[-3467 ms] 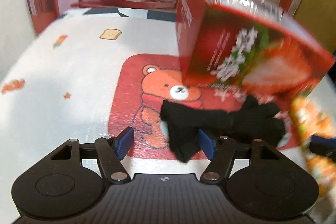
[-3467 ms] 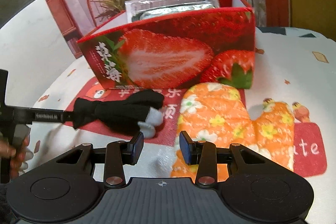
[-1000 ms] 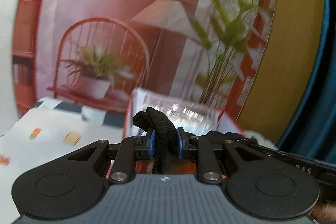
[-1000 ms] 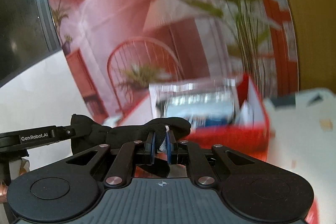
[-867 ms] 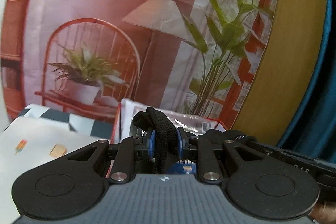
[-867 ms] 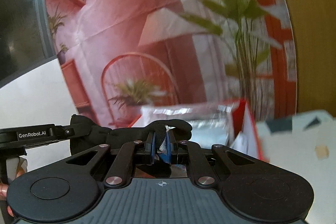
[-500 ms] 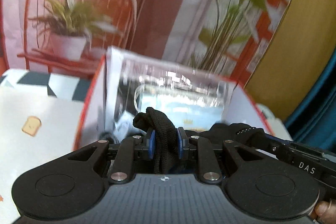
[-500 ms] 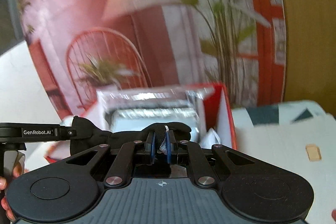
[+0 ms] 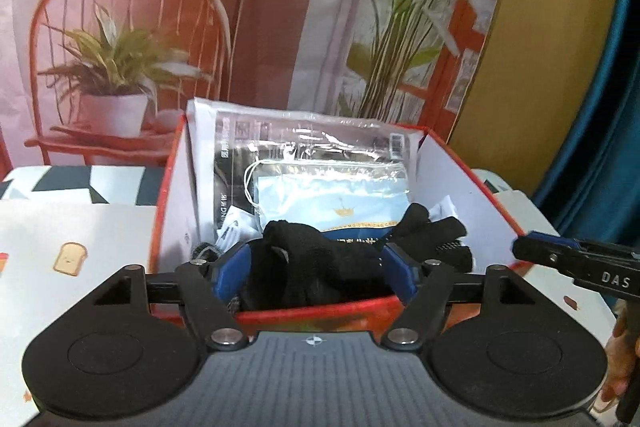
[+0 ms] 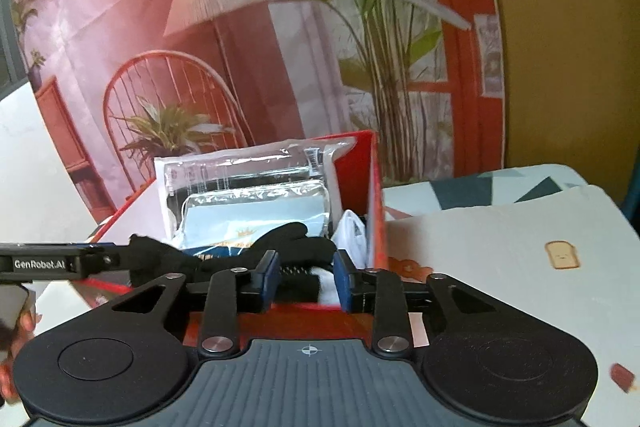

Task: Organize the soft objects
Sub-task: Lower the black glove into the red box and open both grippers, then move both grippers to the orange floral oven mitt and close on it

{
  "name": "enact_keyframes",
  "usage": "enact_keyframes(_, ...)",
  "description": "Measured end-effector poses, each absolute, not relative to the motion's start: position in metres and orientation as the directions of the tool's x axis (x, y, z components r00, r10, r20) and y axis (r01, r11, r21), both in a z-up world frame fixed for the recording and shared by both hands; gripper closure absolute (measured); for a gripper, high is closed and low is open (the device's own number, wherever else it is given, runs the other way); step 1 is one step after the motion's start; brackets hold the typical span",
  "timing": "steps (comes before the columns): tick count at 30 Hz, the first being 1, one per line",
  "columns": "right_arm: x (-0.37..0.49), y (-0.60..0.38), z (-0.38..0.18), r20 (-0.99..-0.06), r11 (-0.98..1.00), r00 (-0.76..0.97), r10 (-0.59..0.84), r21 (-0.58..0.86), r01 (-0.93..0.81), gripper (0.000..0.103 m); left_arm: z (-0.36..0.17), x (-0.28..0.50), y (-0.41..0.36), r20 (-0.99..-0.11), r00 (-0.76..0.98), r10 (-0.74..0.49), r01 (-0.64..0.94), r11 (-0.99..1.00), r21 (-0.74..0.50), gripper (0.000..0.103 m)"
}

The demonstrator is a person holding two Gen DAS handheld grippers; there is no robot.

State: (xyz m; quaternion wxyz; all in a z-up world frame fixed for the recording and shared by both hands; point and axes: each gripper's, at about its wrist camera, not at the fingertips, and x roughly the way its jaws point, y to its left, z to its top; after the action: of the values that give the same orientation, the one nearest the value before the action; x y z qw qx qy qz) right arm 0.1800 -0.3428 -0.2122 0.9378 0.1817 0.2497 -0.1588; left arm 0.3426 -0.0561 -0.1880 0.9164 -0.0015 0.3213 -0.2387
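Black knit glove (image 9: 320,263) inside red cardboard box (image 9: 168,187), near front edge. Left gripper (image 9: 312,269) jaws opening, glove between, unpressed. Right gripper (image 10: 306,275) "DAS", opening too; left arm "GenRobot.AI".

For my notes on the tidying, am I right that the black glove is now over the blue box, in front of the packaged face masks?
Not quite: the box is red, not blue, as the left wrist view shows. The rest holds: the black glove is over it, in front of the packaged face masks.
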Motion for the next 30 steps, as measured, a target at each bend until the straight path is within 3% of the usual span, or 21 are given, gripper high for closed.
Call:
enact_keyframes(8,0.110,-0.323,-0.212,-0.526,0.911,0.817,-0.236,0.173,0.374,0.069,-0.186,0.285,-0.035,-0.533,0.733,-0.422,0.397,0.902,-0.167,0.028)
enact_keyframes(17,0.064,-0.309,-0.274,-0.764,0.889,0.627,-0.152,0.172,0.425,0.067,-0.218,0.241,-0.017,-0.579,0.687,-0.439,0.373,0.897,-0.236,0.028)
enact_keyframes(23,0.041,-0.290,-0.287,-0.822,0.861,0.563,-0.084,0.225,0.456,0.056,-0.235,0.228,0.003,-0.615,0.662,-0.428,0.338,0.903,-0.265,0.029)
enact_keyframes(30,0.047,-0.266,-0.280,-0.851,0.861,0.525,0.015,0.278,0.426,0.054,-0.242,0.220,0.024,-0.614,0.656,-0.439,0.302,0.898,-0.320,0.029)
